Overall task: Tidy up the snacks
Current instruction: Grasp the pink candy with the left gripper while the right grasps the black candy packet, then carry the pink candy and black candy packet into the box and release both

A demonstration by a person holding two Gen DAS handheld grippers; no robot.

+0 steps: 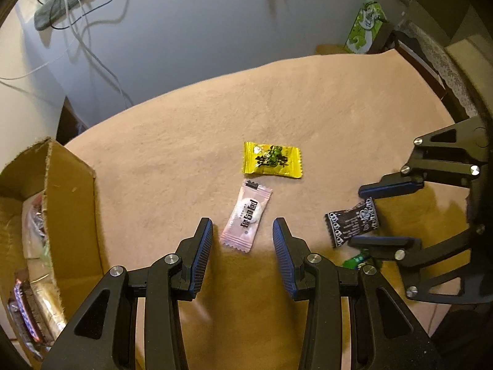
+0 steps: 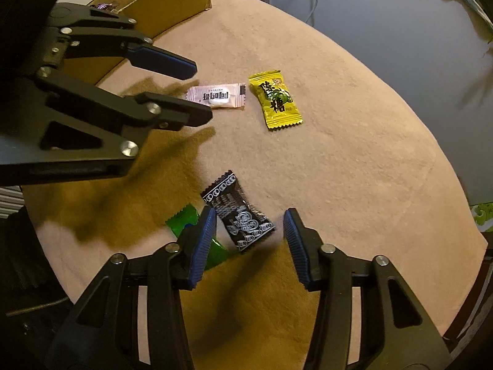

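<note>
While both grippers stand wide open over the tan cloth (image 1: 308, 117), the left gripper (image 1: 242, 234) straddles the pink candy (image 1: 246, 215) without gripping it, and the right gripper (image 2: 249, 231) brackets the black candy (image 2: 238, 212), holding nothing.

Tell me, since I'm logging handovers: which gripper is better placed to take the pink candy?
Left. The left gripper is open with the pink candy between its fingers; the right gripper straddles the black candy instead.
</note>
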